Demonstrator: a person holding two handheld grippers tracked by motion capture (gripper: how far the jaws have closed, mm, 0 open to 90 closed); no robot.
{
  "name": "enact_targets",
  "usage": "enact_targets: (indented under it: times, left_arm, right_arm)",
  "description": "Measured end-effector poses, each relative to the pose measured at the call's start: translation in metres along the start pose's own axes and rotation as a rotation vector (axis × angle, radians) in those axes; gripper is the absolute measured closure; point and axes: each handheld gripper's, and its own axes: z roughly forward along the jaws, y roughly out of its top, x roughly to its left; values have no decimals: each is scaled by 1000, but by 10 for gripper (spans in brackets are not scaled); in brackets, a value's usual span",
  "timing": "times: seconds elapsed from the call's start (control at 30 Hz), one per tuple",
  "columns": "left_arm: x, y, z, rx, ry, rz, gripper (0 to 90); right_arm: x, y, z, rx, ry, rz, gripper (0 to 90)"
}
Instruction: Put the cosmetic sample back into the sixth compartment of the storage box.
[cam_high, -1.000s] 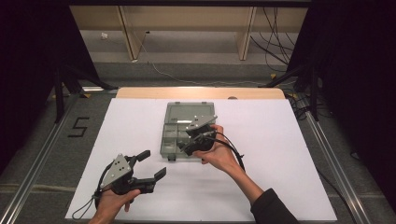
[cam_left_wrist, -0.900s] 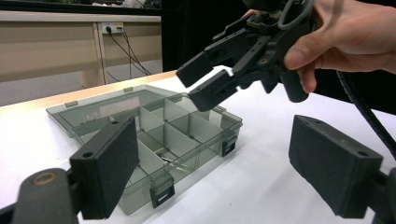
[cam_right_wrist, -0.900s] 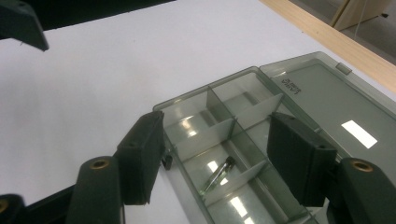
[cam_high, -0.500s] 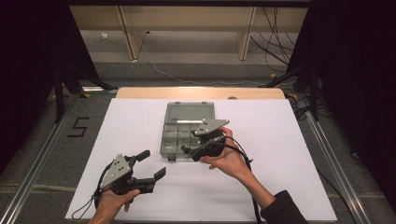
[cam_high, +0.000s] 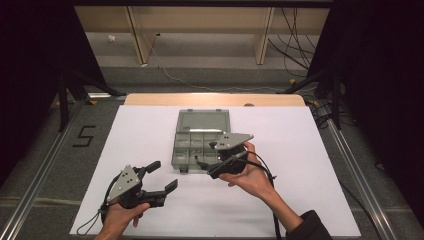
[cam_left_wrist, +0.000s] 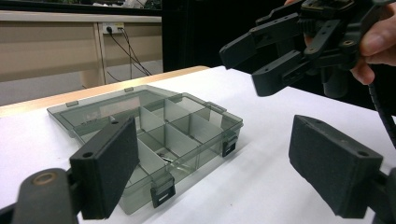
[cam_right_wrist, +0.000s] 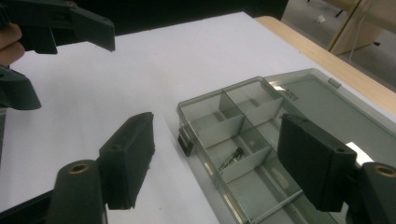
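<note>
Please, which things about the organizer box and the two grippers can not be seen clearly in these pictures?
- Organizer box, high view: the right gripper and its hand cover the right-hand compartments.
- Screw, right gripper view: small and dark, so its head type is unclear; in the left gripper view the dividers partly hide it.
- Left gripper, left gripper view: the bottom edge cuts its body off.
- Lid, right gripper view: one jaw blocks part of it.
</note>
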Motion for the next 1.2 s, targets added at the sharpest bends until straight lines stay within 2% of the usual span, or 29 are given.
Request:
enact_targets:
  times: [0.27, 0.37, 0.5, 0.53, 0.9, 0.93, 0.97, 1.2]
  left_arm:
    - [0, 0, 0, 0, 0, 0, 156]
    - [0, 0, 0, 0, 1, 1, 156]
    - [0, 0, 0, 1, 0, 2, 156]
    - [0, 0, 0, 1, 0, 2, 156]
    - [-1, 0, 0, 2, -2, 2, 156]
    - [-1, 0, 0, 2, -3, 3, 156]
    - [-1, 0, 0, 3, -2, 2, 156]
    - [-1, 0, 0, 2, -2, 4, 156]
  right_arm:
    - [5, -6, -10, -20, -3, 12, 244]
    - [7, -8, -14, -34, -9, 3, 239]
    - [8, -12, -19, -36, -10, 10, 238]
    - [9, -13, -20, -32, -6, 25, 238]
    - [6, -28, -32, -46, -34, 38, 228]
    - [6, -30, -32, -59, -41, 39, 225]
    - [5, -30, -33, -49, -36, 41, 224]
    - [7, -36, -38, -70, -47, 52, 221]
